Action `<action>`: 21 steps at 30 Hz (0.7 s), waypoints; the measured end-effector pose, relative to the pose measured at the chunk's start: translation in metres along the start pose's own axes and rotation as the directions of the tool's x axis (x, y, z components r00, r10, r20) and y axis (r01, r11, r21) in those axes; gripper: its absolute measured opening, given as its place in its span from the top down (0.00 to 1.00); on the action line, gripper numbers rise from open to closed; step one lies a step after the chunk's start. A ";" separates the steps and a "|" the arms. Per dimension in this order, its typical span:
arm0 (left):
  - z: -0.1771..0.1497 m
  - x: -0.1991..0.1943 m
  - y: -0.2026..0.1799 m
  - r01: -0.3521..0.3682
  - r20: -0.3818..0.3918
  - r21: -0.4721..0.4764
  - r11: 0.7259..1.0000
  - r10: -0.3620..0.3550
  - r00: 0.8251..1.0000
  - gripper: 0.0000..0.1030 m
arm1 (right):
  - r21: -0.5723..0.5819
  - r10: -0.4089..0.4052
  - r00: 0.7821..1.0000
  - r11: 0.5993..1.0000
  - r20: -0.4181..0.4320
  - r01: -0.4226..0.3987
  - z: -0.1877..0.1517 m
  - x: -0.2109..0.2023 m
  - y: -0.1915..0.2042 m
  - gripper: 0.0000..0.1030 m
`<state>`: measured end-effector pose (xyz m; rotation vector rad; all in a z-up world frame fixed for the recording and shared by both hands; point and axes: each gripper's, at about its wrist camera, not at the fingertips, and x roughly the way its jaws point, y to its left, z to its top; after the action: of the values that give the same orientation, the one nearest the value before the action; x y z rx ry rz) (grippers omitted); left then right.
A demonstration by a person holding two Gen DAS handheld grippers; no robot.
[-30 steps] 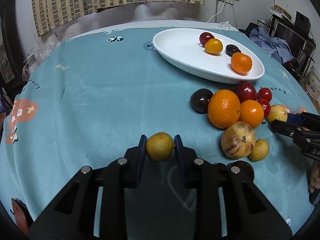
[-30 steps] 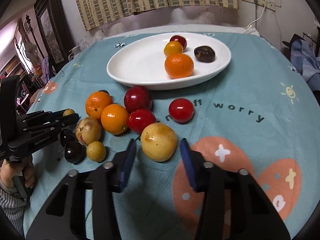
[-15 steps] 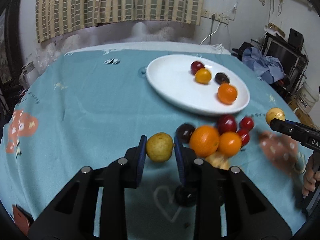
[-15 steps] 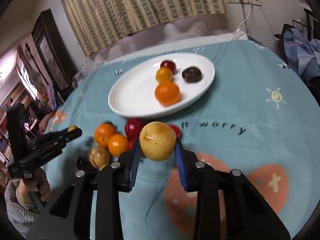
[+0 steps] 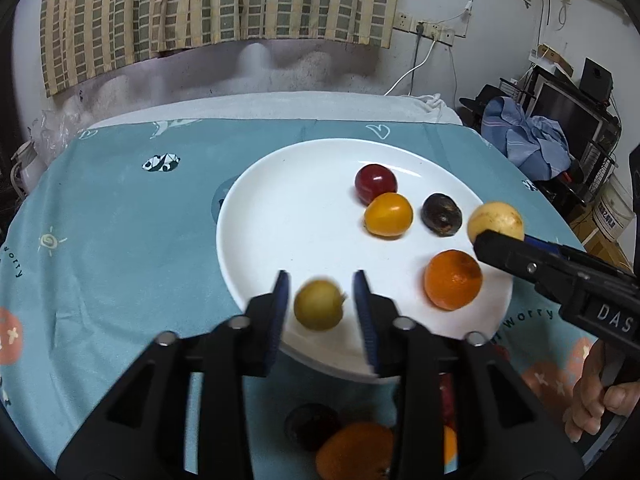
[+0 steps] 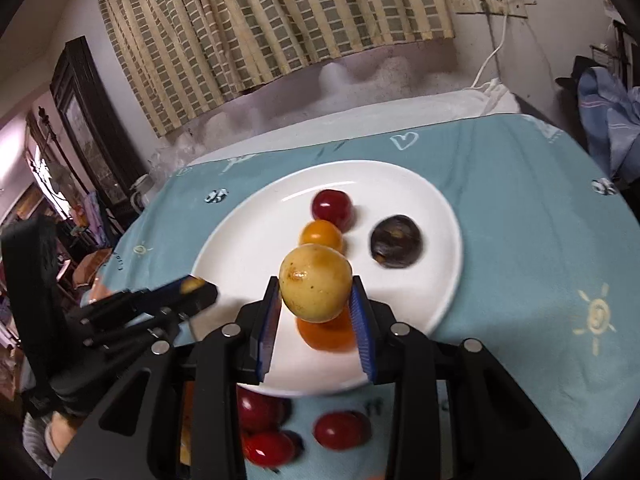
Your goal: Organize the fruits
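1. Tablecloth (image 5: 120, 240): teal, printed with hearts, suns and the words "worry"; it covers the whole table under me.
2. White plate (image 5: 280, 220): oval, lying flat on the cloth, directly beneath both my grippers.
3. My left gripper (image 5: 322, 300): fingers spread apart over the plate's near edge, gaps visible on both sides of the fruit between them.
4. My right gripper (image 6: 316, 300): clamped on the pale yellow fruit, blue pads pressed to both its flanks, held above the plate. In the left wrist view it reaches in from the right over the plate's right side.
5. Pale yellow fruit (image 6: 315, 286): round, brown-speckled, the larger of the two yellow ones, in my right grip and clear of the plate.
6. Orange (image 5: 453, 280): on the plate's right side, directly under the held fruit in the right wrist view.
7. Small yellow fruit (image 5: 319, 305): blurred, between my left fingers and touching neither; I cannot tell whether it rests on the plate yet.
8. Yellow-orange tomato (image 5: 388, 215): on the plate, touching the red plum behind it.
9. Red plum (image 5: 375, 183): farthest fruit on the plate.
10. Dark plum (image 5: 442, 214): on the plate, just right of the tomato.
11. Loose red fruits (image 6: 342, 430): on the cloth, near side of the plate.
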<state>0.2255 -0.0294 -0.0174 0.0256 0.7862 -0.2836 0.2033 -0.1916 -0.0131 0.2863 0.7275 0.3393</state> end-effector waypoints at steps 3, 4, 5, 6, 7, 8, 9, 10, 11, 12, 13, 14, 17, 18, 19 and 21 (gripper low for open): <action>-0.002 -0.003 0.003 -0.033 0.027 0.007 0.999 0.033 0.999 0.23 | 0.014 0.035 0.999 0.999 -0.010 -0.035 0.001 0.005 0.005 0.39; -0.003 -0.004 0.003 -0.040 0.032 0.010 0.999 0.040 0.999 0.23 | 0.023 0.035 0.999 0.999 0.003 -0.035 0.000 0.002 0.005 0.30; -0.004 -0.007 0.005 -0.045 0.034 0.013 0.999 0.045 0.998 0.22 | 0.020 0.039 0.999 0.999 0.036 -0.040 -0.001 -0.005 0.004 0.30; -0.004 -0.010 0.008 -0.055 0.040 0.002 0.999 0.054 0.998 0.21 | 0.007 0.036 0.998 0.999 0.050 -0.036 -0.001 -0.011 0.005 0.30; -0.005 -0.012 0.010 -0.058 0.044 -0.006 0.998 0.058 0.997 0.19 | 0.000 0.031 0.998 1.000 0.058 -0.032 0.000 -0.018 0.006 0.30; -0.007 -0.017 0.014 -0.061 0.049 -0.016 0.998 0.061 0.997 0.19 | 0.006 0.035 0.997 0.999 0.065 -0.035 -0.001 -0.025 0.006 0.30; -0.010 -0.022 0.017 -0.067 0.051 -0.022 0.998 0.068 0.996 0.19 | 0.022 0.044 0.997 0.999 0.069 -0.046 -0.002 -0.033 0.005 0.30; -0.015 -0.027 0.020 -0.078 0.052 -0.025 0.997 0.079 0.996 0.18 | 0.040 0.055 0.996 0.998 0.066 -0.058 -0.004 -0.040 0.003 0.30; -0.020 -0.033 0.024 -0.090 0.053 -0.027 0.996 0.092 0.994 0.16 | 0.068 0.072 0.996 0.995 0.055 -0.076 -0.007 -0.050 0.001 0.27; -0.024 -0.038 0.026 -0.097 0.055 -0.030 0.995 0.099 0.994 0.13 | 0.087 0.082 0.995 0.992 0.050 -0.086 -0.012 -0.056 -0.002 0.24; -0.032 -0.046 0.029 -0.103 0.059 -0.037 0.994 0.105 0.993 0.08 | 0.104 0.086 0.995 0.990 0.050 -0.090 -0.017 -0.061 -0.004 0.14; -0.041 -0.053 0.032 -0.104 0.062 -0.048 0.993 0.107 0.992 0.06 | 0.135 0.077 0.995 0.987 0.068 -0.086 -0.029 -0.072 -0.009 0.06; -0.067 -0.072 0.040 -0.101 0.055 -0.076 0.992 0.106 0.993 0.06 | 0.179 0.054 0.995 0.982 0.081 -0.067 -0.056 -0.089 -0.019 0.05; -0.078 -0.078 0.043 -0.104 0.053 -0.086 0.991 0.108 0.993 0.06 | 0.187 0.053 0.996 0.980 0.068 -0.065 -0.065 -0.092 -0.020 0.05; -0.086 -0.083 0.045 -0.108 0.044 -0.097 0.989 0.113 0.993 0.06 | 0.192 0.055 0.997 0.979 0.061 -0.066 -0.070 -0.094 -0.021 0.05; -0.097 -0.092 0.046 -0.099 0.041 -0.101 0.990 0.104 0.994 0.06 | 0.209 0.059 0.997 0.976 0.047 -0.068 -0.083 -0.099 -0.022 0.05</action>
<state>0.1082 0.0498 -0.0253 -0.0341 0.7492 -0.1480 0.0813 -0.2394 -0.0214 0.5166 0.7161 0.3165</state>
